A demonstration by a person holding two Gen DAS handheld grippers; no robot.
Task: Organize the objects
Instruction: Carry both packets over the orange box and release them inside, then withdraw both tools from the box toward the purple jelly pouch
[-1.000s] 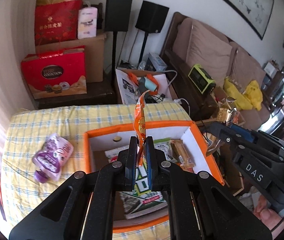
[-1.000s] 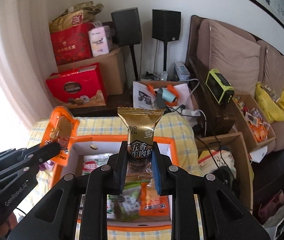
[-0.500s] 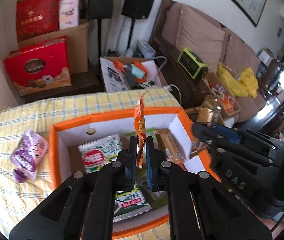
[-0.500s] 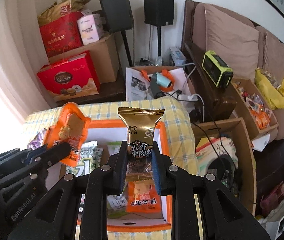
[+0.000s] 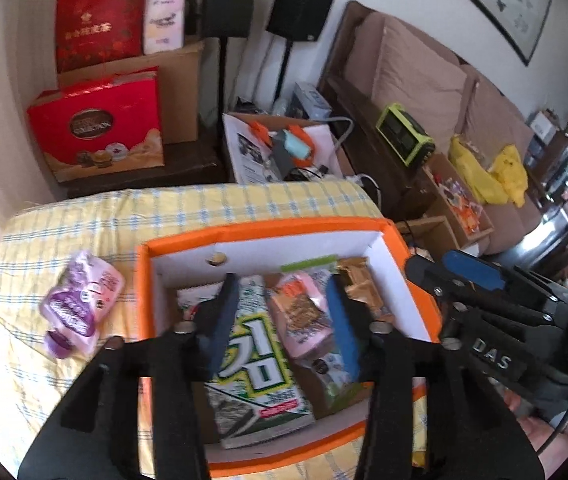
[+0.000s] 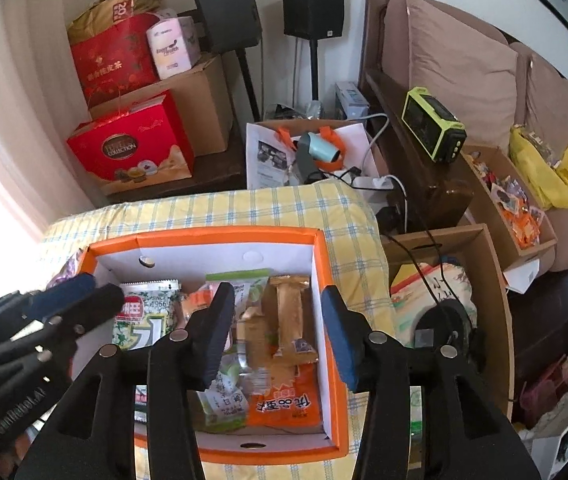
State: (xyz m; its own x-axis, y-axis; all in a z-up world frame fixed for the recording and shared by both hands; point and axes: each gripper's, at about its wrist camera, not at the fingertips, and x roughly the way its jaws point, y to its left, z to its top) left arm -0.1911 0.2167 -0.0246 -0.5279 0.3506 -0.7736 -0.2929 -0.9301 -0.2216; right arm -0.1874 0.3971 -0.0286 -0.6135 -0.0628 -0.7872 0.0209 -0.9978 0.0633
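Two tongs, both over one orange-rimmed white box (image 6: 325, 312). Left gripper (image 5: 284, 312): jaws spreading apart, nothing pinched between them; below the gap lie one green-and-white seaweed pack (image 5: 256, 364) and one pink snack pouch (image 5: 303, 316), its print blurred. Right gripper (image 6: 278, 328): jaws likewise spreading, nothing pinched; beneath it lie one long gold bar wrapper (image 6: 289, 316) and one orange packet (image 6: 285, 404) at the near end of the box, with a smeared, unreadable wrapper between them. The contents overlap in a heap, so the full count cannot be told. Outside the box, one purple drink pouch (image 5: 78, 304) lies on the yellow checked cloth (image 5: 204, 208), just beside the box's left wall; the right wrist view shows only a sliver of it. Beyond the table: two black speakers (image 6: 311, 8) on stands, two red gift boxes (image 6: 132, 148), one lime-green device (image 6: 433, 130), and one brown sofa (image 6: 459, 64) cut off at the frame edge.
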